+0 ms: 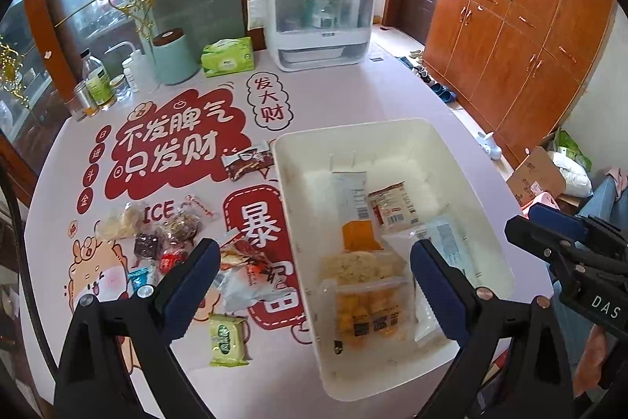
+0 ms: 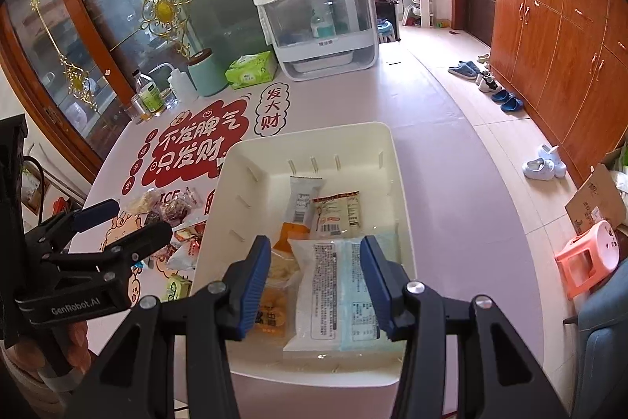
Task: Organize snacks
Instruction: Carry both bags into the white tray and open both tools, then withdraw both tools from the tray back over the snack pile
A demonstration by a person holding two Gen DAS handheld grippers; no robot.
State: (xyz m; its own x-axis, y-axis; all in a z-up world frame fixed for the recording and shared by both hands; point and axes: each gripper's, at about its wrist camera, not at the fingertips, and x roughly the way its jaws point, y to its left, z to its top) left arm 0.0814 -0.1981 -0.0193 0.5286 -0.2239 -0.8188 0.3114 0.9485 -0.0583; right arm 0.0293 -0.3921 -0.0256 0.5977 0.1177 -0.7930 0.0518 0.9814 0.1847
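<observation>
Our left tool point(image 1: 314, 271) gapes wide and our right tool point(image 2: 316, 279) stands half-open, both empty, above the white plastic bin point(image 2: 400, 183) of snack packets.

Left claw point(image 1: 316, 269) angles steeply down with its two blue-padded fingers point(image 1: 192, 281) spread wide, nothing caught between them. Right claw point(image 2: 316, 285) tilts down at much the same slant, jaws parted about halfway, pads point(image 2: 255, 285) gripping nothing. In the left wrist view, the right claw sits off at the right edge.
</observation>
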